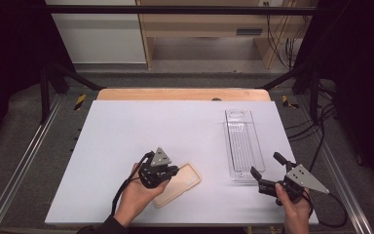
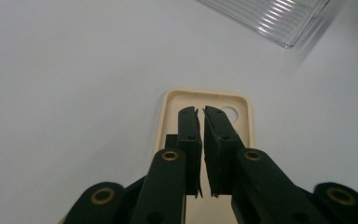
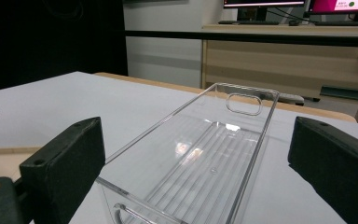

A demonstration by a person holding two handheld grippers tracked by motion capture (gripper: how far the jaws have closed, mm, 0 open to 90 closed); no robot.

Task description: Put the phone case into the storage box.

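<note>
A beige phone case (image 1: 187, 183) lies flat on the white table (image 1: 126, 136), hollow side up, with a round hole near its far corner. My left gripper (image 1: 174, 170) hovers over the case's near half. In the left gripper view its jaws stand together over the case (image 2: 209, 99) with a hairline gap, so the gripper (image 2: 200, 111) is shut with nothing seen between the jaws. A clear ribbed plastic tray (image 1: 243, 141) lies lengthwise at the right. My right gripper (image 1: 265, 164) is open just off the tray's near end, and its jaws frame the tray (image 3: 205, 158).
The tray's corner (image 2: 270, 16) lies a short way beyond the phone case. A wooden strip (image 1: 182, 94) borders the table's far edge. Black frame bars and cables stand at both sides, with cabinets on the floor beyond.
</note>
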